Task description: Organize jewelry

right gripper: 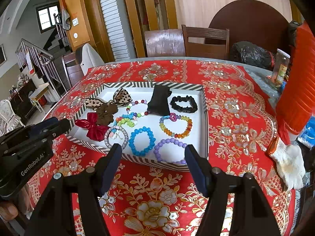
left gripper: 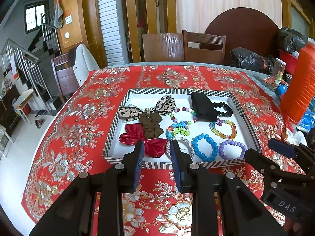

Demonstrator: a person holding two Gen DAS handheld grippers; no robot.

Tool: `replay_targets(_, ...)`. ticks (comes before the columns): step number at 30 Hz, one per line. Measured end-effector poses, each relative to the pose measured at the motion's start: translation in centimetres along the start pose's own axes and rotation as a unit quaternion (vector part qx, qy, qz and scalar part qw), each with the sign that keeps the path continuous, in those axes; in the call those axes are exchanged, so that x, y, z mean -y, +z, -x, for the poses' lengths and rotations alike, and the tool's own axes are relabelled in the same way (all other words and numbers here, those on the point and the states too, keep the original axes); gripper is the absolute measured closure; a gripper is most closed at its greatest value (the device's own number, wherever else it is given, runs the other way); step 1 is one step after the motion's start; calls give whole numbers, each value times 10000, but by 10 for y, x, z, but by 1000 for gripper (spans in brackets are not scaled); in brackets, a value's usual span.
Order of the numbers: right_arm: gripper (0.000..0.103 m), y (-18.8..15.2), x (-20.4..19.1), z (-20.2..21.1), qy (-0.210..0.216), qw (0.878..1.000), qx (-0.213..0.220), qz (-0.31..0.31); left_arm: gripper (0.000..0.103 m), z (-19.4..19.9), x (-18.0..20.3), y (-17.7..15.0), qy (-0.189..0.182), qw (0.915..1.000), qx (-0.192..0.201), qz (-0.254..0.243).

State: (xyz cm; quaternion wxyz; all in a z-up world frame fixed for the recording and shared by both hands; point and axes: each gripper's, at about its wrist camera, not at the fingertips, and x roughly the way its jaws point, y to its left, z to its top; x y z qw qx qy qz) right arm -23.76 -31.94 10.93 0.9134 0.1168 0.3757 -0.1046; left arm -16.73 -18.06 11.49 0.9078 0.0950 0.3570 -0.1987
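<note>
- Left tool (left gripper: 156,147) open, empty, before the tray (left gripper: 118,122); right tool (right gripper: 151,151) wider, empty.
- Jar (right gripper: 281,64), glove (right gripper: 289,165) on the table (right gripper: 236,102) (right side).
- Purple bracelet (right gripper: 169,149) partly behind the tray wall.

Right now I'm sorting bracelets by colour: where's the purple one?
In both views, the purple bracelet lies in the tray's near right corner, beside the blue bracelet.

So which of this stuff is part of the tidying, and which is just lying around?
Part of the job:
tray
blue bracelet
purple bracelet
rainbow bracelet
red bow
leopard bow
black scrunchie

Just lying about:
glove
jar
black bags
chair
</note>
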Motion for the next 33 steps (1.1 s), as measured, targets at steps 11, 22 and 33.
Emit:
replay_targets(11, 33, 1, 2, 0, 11, 10000, 24, 18, 75, 3, -3, 0, 9, 10000, 5, 12)
replay_targets(22, 33, 2, 2, 0, 28, 10000, 7, 4, 75, 3, -1, -1, -31, 10000, -13, -20)
replay_targets(33, 33, 0, 2, 0, 30, 10000, -22, -7, 75, -3, -4, 0, -144, 9998, -13, 101)
